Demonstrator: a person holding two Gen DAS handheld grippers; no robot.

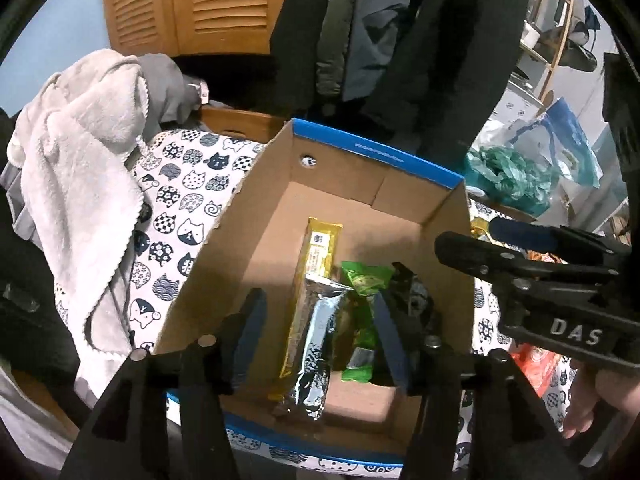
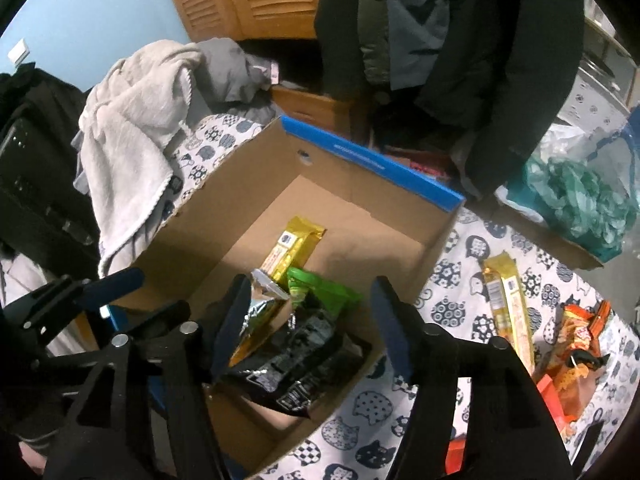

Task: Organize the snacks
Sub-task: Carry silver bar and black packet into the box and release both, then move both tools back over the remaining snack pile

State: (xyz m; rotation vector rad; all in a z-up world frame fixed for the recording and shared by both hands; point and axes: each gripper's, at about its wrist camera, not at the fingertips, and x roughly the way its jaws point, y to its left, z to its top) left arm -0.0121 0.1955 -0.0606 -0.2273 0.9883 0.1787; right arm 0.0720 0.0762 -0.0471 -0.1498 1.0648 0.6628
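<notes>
A cardboard box with a blue rim point(image 1: 376, 156) point(image 2: 368, 160) stands on the cat-print cloth. Inside lie a long gold bar point(image 1: 316, 256) point(image 2: 292, 244), a silver pack point(image 1: 316, 344) point(image 2: 262, 296), a green pack point(image 1: 364, 280) point(image 2: 320, 288) and a black pack point(image 2: 296, 364). My left gripper point(image 1: 320, 320) is open and empty above the box. My right gripper point(image 2: 308, 312) is open and empty over the black pack; it also shows at the right of the left wrist view point(image 1: 500, 248). Another gold bar point(image 2: 508, 304) and orange snack packs point(image 2: 576, 344) lie on the cloth to the right of the box.
A grey towel and clothes point(image 1: 80, 152) point(image 2: 136, 120) are piled left of the box. Dark coats point(image 1: 400, 32) hang behind it. A teal plastic bag point(image 2: 580, 200) and a blue bag point(image 1: 568, 140) sit at the back right. A louvred wooden cabinet point(image 1: 192, 0) stands behind.
</notes>
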